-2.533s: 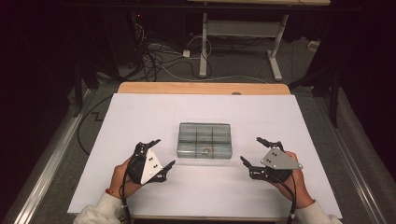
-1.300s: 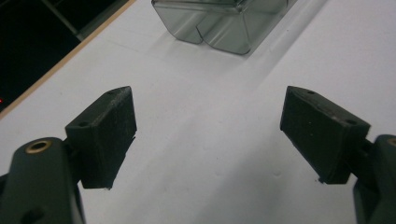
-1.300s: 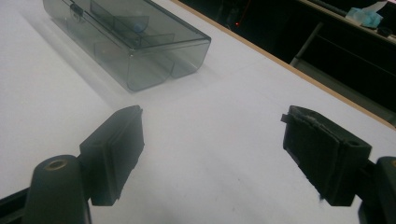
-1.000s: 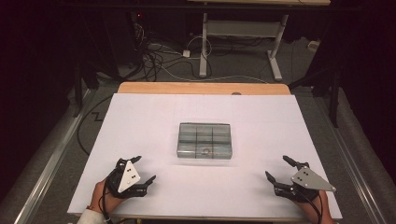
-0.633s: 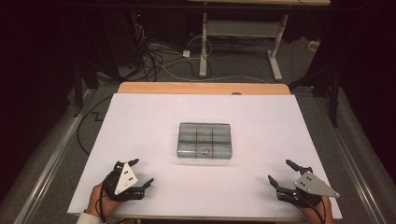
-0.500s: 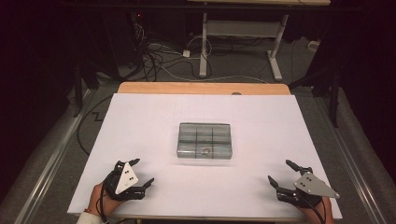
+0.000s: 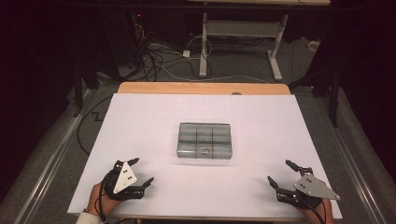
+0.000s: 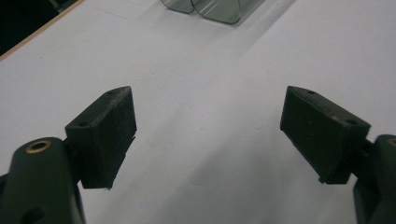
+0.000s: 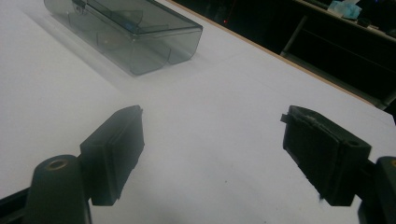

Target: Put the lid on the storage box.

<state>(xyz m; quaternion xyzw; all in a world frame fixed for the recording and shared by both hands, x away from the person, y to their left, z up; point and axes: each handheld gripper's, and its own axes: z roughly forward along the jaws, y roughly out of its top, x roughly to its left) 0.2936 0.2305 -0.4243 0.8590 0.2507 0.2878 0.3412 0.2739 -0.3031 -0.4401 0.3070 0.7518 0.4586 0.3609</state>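
Basically a rest pose: both grippers sit low at the near edge of the white table (image 7: 140, 121), nothing held. Left gripper (image 7: 139, 173) has its fingers (image 8: 105, 135) spread wide, bare table between them. Right gripper (image 7: 285, 173) likewise released, fingers (image 9: 116, 151) apart with nothing in the gap. The clear compartment box (image 7: 204, 141) lies well ahead of both, roughly midway between them, lid looking closed; it sits ahead and left of the right fingers in the right gripper view (image 9: 126, 32), and just at the top edge of the left gripper view (image 8: 219, 9). A small ring-like item seems to lie inside a near compartment, too small to be sure. Judged step: idle, either before the approach or after finishing with the box. Next move would call for carrying both grippers forward and inward to either side of the box, fingers kept spread until they flank its walls.
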